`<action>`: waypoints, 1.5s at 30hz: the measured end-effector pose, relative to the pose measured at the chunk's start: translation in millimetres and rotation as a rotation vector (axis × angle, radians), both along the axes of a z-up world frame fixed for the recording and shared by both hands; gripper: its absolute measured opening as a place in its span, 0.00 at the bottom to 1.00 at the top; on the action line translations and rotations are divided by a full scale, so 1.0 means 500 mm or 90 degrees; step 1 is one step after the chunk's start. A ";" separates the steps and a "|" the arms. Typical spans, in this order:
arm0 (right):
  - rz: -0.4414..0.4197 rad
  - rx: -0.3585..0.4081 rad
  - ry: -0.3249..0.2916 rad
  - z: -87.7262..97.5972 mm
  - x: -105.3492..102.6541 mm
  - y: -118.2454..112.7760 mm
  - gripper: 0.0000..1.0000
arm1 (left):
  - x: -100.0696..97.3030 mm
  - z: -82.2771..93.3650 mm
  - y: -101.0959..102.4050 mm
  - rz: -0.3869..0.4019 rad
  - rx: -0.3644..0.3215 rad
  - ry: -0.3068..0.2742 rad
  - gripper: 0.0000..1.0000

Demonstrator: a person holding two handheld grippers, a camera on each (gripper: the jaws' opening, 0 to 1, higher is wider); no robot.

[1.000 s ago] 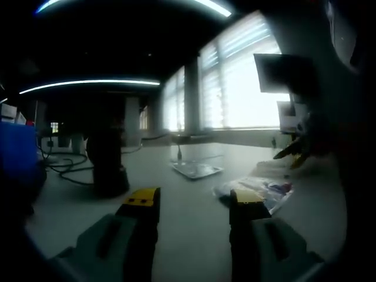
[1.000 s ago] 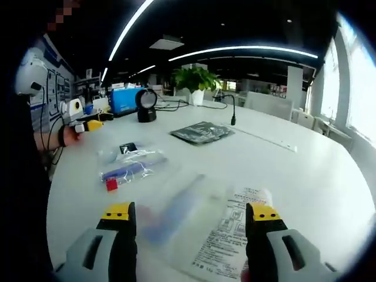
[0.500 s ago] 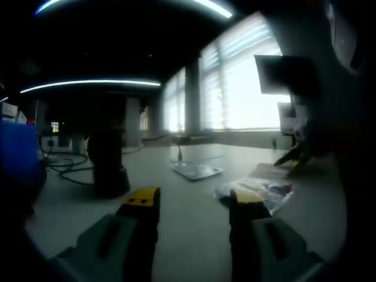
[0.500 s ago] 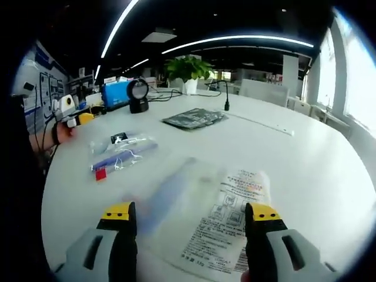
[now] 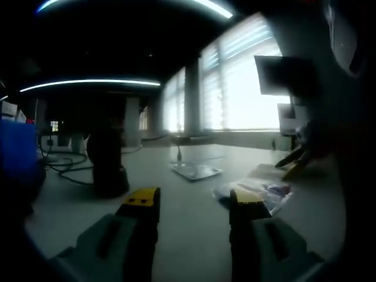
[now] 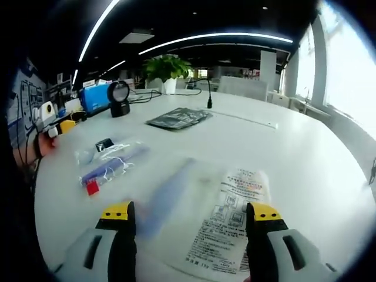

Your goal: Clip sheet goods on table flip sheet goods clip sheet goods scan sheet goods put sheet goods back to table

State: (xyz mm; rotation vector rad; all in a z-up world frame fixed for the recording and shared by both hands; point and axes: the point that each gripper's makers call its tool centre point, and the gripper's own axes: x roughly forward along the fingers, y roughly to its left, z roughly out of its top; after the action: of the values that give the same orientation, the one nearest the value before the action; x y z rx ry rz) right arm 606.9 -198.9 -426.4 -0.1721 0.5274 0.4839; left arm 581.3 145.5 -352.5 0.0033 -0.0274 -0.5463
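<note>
Left gripper view: almost nothing has shifted over the last second — the left hand-held gripper (image 5: 194,205) hovers low over the counter (image 5: 188,247), jaws wide apart and empty, pointing toward the bright windows. Ahead of its right jaw lies a clear packet with blue and red contents (image 5: 258,192); further off is a flat grey pouch (image 5: 197,170), and to the left a dark scanner on a stand (image 5: 108,161). At the far right the yellow tips of the right hand-held gripper (image 5: 292,163) have sunk a little lower toward the counter.

Right gripper view: here the change is plain. The right hand-held gripper (image 6: 191,214) has come forward and down, so the clear printed sheet bag (image 6: 226,220) now lies squarely between its open, empty jaws, flat on the counter (image 6: 305,158). That reads as the approach for the first clip, with no grip made yet. The packet with the red tag (image 6: 108,167) sits to the left, the grey pouch (image 6: 179,117) beyond, and the scanner (image 6: 119,98) beside a blue box (image 6: 94,97), with a plant (image 6: 164,70) behind. The left hand-held gripper (image 6: 59,126) waits at the left edge, held level and well apart from the bag.

The right hand is angled downward over the bag's near edge.
</note>
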 end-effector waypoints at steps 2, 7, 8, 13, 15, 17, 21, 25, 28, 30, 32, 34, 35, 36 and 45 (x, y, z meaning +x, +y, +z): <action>-0.022 -0.001 0.000 0.000 -0.003 0.003 0.72 | 0.000 0.000 0.001 0.000 -0.001 0.000 0.40; -0.078 -0.003 0.003 0.000 -0.021 0.012 0.72 | 0.000 0.001 0.003 0.003 -0.002 -0.002 0.40; -0.084 -0.002 0.002 0.000 -0.024 0.013 0.72 | 0.001 0.001 0.004 0.005 -0.003 -0.002 0.40; -0.093 0.003 -0.008 0.001 -0.023 0.012 0.72 | 0.000 0.000 0.002 0.001 -0.003 -0.001 0.40; -0.088 0.002 -0.006 0.001 -0.024 0.012 0.72 | 0.000 0.000 0.001 -0.001 -0.001 -0.001 0.40; -0.082 -0.001 -0.003 0.002 -0.024 0.012 0.72 | 0.000 0.000 0.001 0.000 -0.001 -0.001 0.40; -0.069 -0.015 -0.037 0.021 -0.021 0.011 0.60 | 0.001 0.000 0.004 0.005 -0.001 -0.001 0.40; -0.078 0.003 -0.077 0.066 -0.011 0.001 0.59 | 0.002 -0.001 0.004 0.008 0.002 0.000 0.40; -0.078 0.024 -0.081 0.088 -0.007 -0.014 0.58 | 0.002 -0.004 0.002 0.007 0.007 0.002 0.40; -0.084 0.012 -0.084 0.092 0.002 -0.034 0.54 | 0.002 -0.004 0.001 0.006 0.010 0.002 0.40; -0.086 -0.018 -0.084 0.090 0.012 -0.059 0.48 | 0.002 -0.004 0.001 0.006 0.010 0.002 0.40; -0.084 -0.038 -0.090 0.088 0.023 -0.076 0.41 | 0.002 -0.003 0.001 0.006 0.008 0.002 0.40; -0.086 -0.042 -0.090 0.086 0.028 -0.083 0.39 | 0.002 -0.002 0.002 0.007 0.006 0.001 0.40; -0.087 -0.047 -0.088 0.083 0.033 -0.089 0.38 | 0.001 -0.001 0.002 0.007 0.004 0.000 0.40; -0.079 -0.041 -0.059 0.065 0.073 -0.114 0.37 | 0.001 -0.001 0.001 0.006 0.003 0.001 0.39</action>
State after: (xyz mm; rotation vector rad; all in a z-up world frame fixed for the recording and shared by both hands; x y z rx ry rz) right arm 643.5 -256.1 -394.0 -0.2216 0.4599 0.3372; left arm 581.9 146.1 -352.8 0.0072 -0.0248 -0.5368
